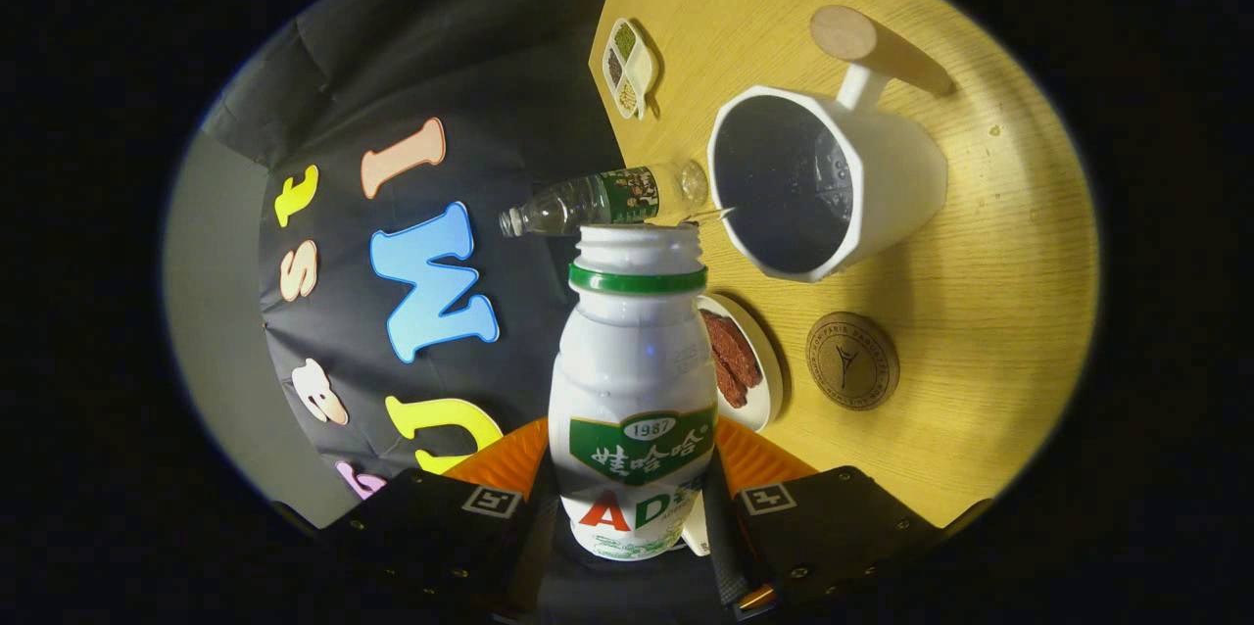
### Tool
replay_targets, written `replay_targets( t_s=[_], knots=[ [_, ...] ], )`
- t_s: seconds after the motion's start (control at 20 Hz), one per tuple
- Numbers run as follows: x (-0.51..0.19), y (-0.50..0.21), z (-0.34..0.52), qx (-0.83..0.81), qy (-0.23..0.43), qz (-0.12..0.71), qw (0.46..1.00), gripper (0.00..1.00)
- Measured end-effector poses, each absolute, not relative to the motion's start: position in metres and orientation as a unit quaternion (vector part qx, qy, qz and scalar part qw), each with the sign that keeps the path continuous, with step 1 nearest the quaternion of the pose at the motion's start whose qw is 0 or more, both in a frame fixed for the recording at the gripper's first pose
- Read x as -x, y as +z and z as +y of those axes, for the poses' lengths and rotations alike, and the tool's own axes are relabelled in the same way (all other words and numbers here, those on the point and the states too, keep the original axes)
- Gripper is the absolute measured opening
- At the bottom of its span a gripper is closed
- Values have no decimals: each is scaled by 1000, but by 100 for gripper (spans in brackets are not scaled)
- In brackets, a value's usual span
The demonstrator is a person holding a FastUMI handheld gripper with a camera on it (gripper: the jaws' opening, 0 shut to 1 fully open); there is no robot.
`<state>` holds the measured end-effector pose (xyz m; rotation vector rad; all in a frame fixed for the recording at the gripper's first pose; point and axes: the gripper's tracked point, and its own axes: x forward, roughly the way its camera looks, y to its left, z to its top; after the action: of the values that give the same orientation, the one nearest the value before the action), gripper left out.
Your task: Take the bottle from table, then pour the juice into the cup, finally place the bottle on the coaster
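The fingers are closed on the lower body of a white plastic bottle with a green neck ring and green label, gripping it from both sides. Its open mouth sits just beside the rim of a white angular cup with a wooden handle — a thin stream bridges the two. A round brown coaster lies on the yellow wooden table, near the cup.
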<state>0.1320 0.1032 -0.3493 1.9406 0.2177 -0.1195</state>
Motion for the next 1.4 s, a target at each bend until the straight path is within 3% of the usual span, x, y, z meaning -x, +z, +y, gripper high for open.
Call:
replay_targets(
  t_s=[1.4],
  knots=[
    [-131, -351, 91, -837, -53, 75, 539, 66]
  ],
)
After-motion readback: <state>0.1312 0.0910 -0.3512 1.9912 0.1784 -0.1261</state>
